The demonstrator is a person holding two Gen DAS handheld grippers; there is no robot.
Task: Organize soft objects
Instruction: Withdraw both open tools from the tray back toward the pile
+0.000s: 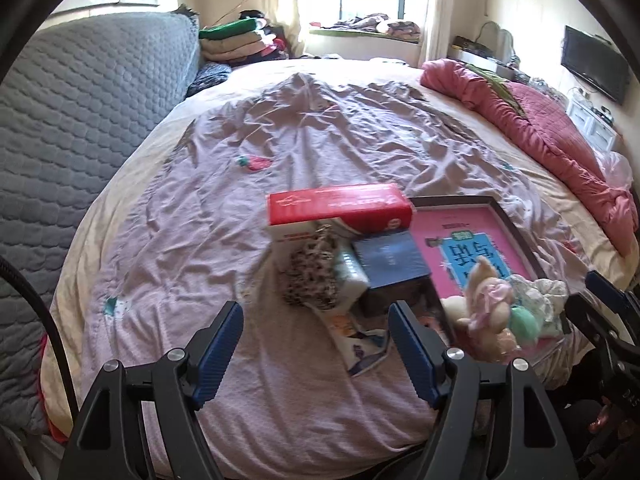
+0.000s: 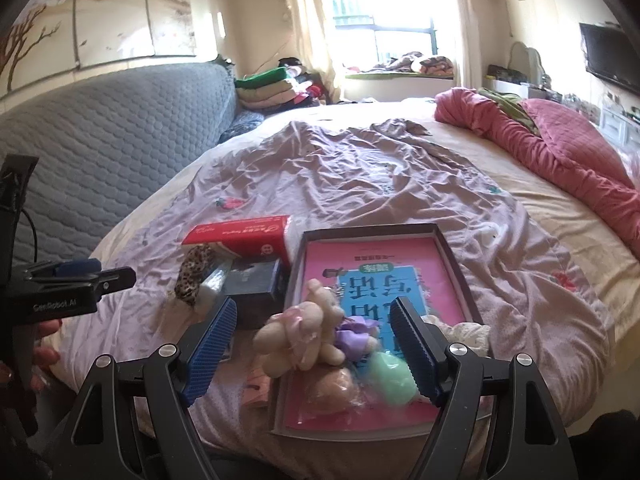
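A beige plush bear (image 2: 298,332) lies with a purple soft toy (image 2: 358,336), a mint green ball (image 2: 390,376) and a peach ball (image 2: 332,392) on a pink book inside a dark shallow tray (image 2: 454,264) on the bed. My right gripper (image 2: 314,334) hovers open just above them; the bear shows in the gap, but the pads stay off it. To the left lie a leopard-print pouch (image 1: 310,276), a tissue pack (image 1: 354,278), a dark blue box (image 1: 390,260) and a red box (image 1: 340,204). My left gripper (image 1: 316,346) is open and empty, near the pouch.
The bed's wrinkled mauve sheet (image 1: 248,140) spreads far ahead. A grey quilted headboard (image 1: 80,120) runs along the left and a pink quilt (image 1: 540,128) is piled at the right. Folded blankets (image 1: 236,40) are stacked by the window. A person's hand (image 2: 44,356) holds the left gripper.
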